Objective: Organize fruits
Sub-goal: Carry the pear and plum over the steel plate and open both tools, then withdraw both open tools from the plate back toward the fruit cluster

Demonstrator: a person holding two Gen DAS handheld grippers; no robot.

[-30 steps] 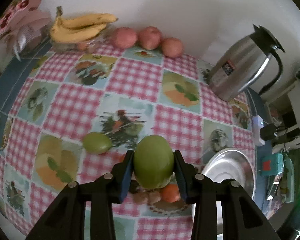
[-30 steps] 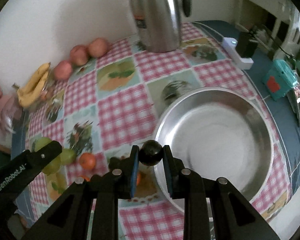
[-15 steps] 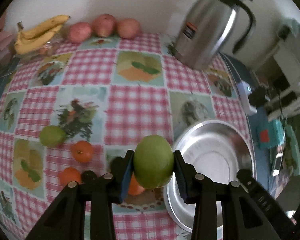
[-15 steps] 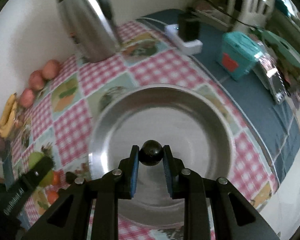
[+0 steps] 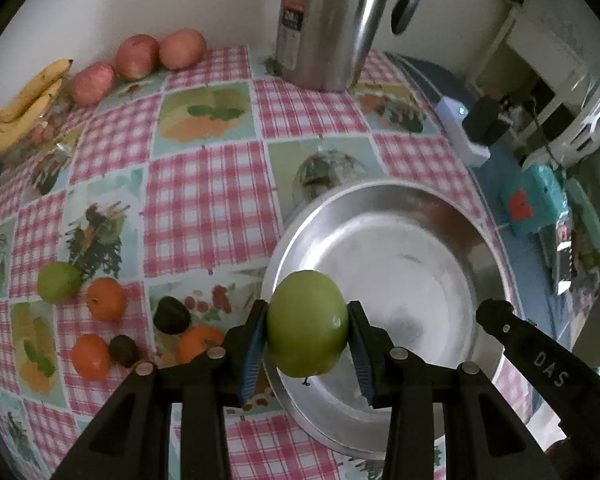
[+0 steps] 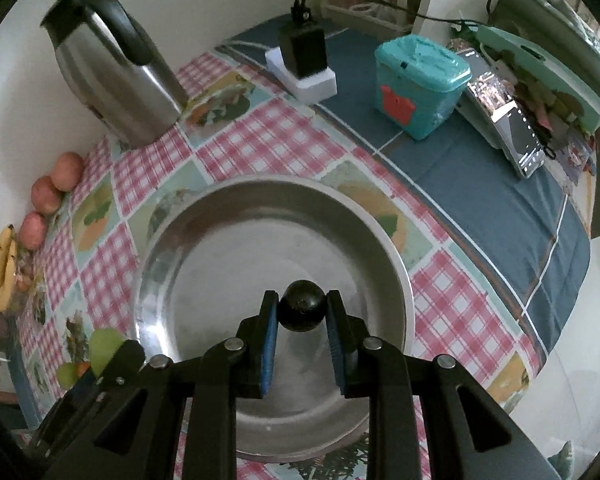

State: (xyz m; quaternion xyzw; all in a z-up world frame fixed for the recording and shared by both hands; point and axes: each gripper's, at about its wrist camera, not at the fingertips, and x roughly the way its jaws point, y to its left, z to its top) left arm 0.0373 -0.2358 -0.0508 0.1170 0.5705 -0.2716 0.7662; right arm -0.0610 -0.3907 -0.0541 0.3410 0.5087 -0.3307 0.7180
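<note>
My left gripper (image 5: 307, 326) is shut on a large green fruit (image 5: 306, 322) and holds it over the left rim of the empty steel bowl (image 5: 452, 216). My right gripper (image 6: 302, 312) is shut on a small dark round fruit (image 6: 302, 310) above the middle of the bowl (image 6: 204, 224). On the cloth left of the bowl lie a small green fruit (image 5: 58, 282), three oranges (image 5: 105, 299), and two dark fruits (image 5: 171, 315). The right gripper's arm (image 5: 540, 364) shows at the lower right of the left wrist view.
A steel kettle (image 5: 332, 20) stands at the back by the wall. Three red apples (image 5: 136, 56) and a bunch of bananas (image 5: 24, 100) lie at the back left. A power strip with a plug (image 6: 304, 64), a teal box (image 6: 420, 84) and a phone (image 6: 516, 136) sit right of the bowl.
Both grippers have moved right with their fruits, from over the loose fruits to over the bowl. The bowl now fills more of both views.
</note>
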